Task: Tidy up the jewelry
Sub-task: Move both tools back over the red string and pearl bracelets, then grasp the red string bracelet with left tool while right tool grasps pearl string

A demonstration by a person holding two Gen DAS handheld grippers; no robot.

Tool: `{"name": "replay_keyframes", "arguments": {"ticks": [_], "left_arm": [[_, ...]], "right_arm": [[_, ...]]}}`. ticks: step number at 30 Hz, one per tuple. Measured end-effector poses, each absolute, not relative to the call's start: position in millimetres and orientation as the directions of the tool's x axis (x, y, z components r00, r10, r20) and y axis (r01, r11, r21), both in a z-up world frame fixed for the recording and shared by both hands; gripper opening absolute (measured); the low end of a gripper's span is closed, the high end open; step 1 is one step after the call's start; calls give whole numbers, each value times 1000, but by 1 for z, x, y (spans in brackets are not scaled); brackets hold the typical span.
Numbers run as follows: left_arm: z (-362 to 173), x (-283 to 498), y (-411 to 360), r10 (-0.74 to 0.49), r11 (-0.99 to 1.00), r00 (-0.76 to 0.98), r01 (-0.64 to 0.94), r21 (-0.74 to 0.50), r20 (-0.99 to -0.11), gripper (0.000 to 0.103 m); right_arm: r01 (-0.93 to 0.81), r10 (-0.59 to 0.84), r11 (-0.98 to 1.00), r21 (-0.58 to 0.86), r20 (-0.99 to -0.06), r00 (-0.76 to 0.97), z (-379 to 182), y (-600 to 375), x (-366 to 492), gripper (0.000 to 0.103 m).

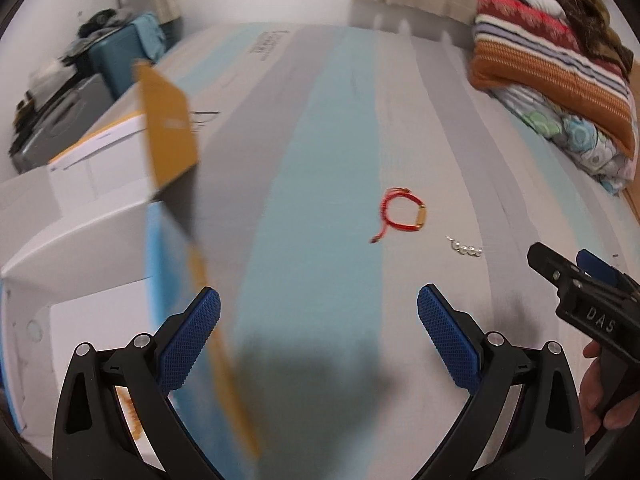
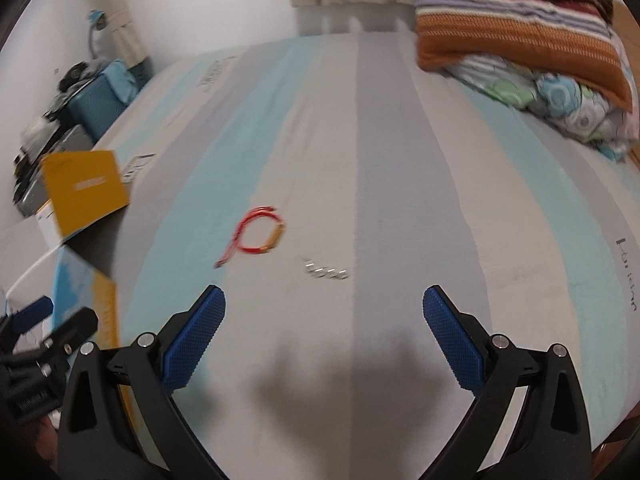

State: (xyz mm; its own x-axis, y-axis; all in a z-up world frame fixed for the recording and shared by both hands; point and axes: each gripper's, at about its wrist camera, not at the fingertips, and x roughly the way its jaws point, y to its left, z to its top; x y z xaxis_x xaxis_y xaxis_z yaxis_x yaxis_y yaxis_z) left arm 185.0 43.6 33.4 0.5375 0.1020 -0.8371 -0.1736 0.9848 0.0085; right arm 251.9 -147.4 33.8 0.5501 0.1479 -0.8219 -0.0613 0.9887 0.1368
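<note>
Blue-padded and spread wide, my right claw (image 2: 324, 312) and left claw (image 1: 319, 312) are hovering empty over the striped bed (image 2: 392, 168). I'm judging this the approach: the pearl piece (image 2: 326, 272) is lying nearest, the red bracelet (image 2: 258, 234) just beyond, the open box (image 1: 100, 208) waiting left. Its print is unreadable; "DAS" shows on the right claw's body.

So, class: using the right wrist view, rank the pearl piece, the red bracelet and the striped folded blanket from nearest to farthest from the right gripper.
1. Pearl piece: just ahead of the open right gripper, on the grey stripe.
2. Red bracelet: a little farther, ahead and left.
3. Striped folded blanket: far end of the bed, right.
</note>
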Motion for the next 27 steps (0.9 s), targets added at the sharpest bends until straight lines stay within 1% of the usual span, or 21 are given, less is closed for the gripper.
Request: {"name": "replay_keyframes", "arguments": {"ticks": [3,12,15,17,20,22,25,27], "left_arm": [[19,209,33,91,985,518,-171,1,-850,97],[-30,291,6,102,986,465,-164,28,-880,97],[-46,309,-1,108,988,449,-151,44,-887,97],[-58,320,-5,100,988,440,-147,38,-893,97],[-71,328,-8,103,989,430,-142,45,-897,97],[-80,334,-9,113,988,425,-148,55,-898,97],[-91,340,-8,108,987,417,-150,48,-903,94],[-94,341,-8,109,988,419,-147,51,-901,91]], "right_arm": [[-85,150,989,124,-836,528,16,-155,268,94],[-172,134,983,62,-883,450,-44,-153,303,73],[-216,117,976,17,-881,458,-55,-144,308,72],[-251,124,968,7,-883,453,-62,-136,309,68],[-254,94,967,-28,-885,456,-71,-132,312,65],[-257,119,967,1,-888,443,-75,-132,314,63],[-253,118,968,2,-887,446,-77,-130,315,61],[-249,120,968,6,-887,447,-79,-130,317,56]]}}
